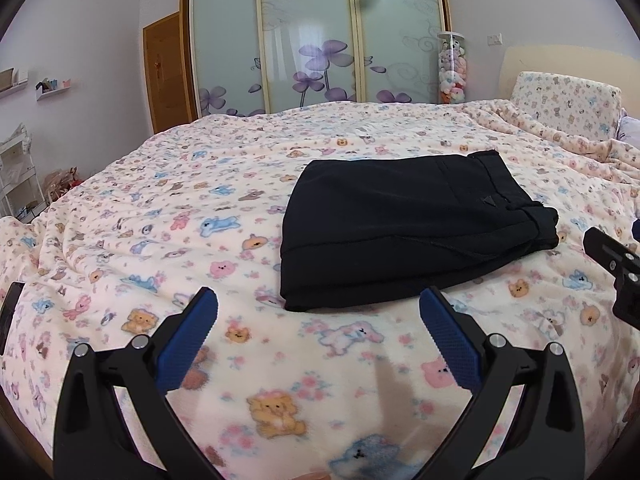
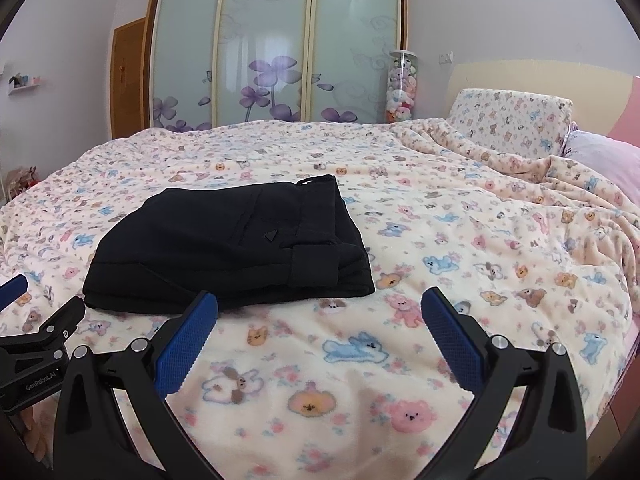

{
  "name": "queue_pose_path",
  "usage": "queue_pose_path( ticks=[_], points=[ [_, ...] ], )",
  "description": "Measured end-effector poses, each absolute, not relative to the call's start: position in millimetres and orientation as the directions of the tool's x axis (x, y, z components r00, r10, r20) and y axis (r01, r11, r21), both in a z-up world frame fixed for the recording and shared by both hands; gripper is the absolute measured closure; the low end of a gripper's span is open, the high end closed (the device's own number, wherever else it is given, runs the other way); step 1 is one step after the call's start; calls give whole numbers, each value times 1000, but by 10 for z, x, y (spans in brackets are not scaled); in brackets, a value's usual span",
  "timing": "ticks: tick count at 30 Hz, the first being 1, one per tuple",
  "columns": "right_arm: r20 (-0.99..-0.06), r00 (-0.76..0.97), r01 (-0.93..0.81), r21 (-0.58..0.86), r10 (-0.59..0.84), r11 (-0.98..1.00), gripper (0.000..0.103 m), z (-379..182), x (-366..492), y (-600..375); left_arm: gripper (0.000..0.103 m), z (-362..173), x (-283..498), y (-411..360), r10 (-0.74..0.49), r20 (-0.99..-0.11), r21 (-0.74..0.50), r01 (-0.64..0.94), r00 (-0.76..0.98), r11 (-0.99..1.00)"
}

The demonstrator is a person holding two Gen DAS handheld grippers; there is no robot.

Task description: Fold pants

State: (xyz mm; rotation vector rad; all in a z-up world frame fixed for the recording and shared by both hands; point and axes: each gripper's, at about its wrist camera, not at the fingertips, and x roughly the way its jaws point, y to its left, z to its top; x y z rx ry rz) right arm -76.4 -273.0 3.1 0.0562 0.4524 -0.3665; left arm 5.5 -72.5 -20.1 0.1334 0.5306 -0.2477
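Black pants (image 1: pixel 404 228) lie folded into a compact stack on the bed, waistband toward the right. In the right wrist view the same pants (image 2: pixel 232 248) sit left of centre. My left gripper (image 1: pixel 319 304) is open just short of the pants' near edge, with nothing between its blue pads. Open too is my right gripper (image 2: pixel 319 304), empty and hovering over bare blanket to the right of the pants' near corner. Part of the right gripper's black body (image 1: pixel 616 268) shows at the right edge of the left wrist view.
A teddy-print blanket (image 2: pixel 420 240) covers the whole bed, bunched up toward a matching pillow (image 2: pixel 516 120) at the back right. Behind stand sliding wardrobe doors (image 1: pixel 312 36), a clear tube of plush toys (image 1: pixel 452 68) and a white rack (image 1: pixel 16 168) at the left.
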Motion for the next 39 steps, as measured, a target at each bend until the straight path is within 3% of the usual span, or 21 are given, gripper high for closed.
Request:
queue_pose_path(
  ticks=[39],
  points=[
    [-460, 834, 321, -47, -305, 946, 1, -12, -701, -2705, 2, -195, -1, -779, -192, -503, 88, 271, 843, 959]
  ],
)
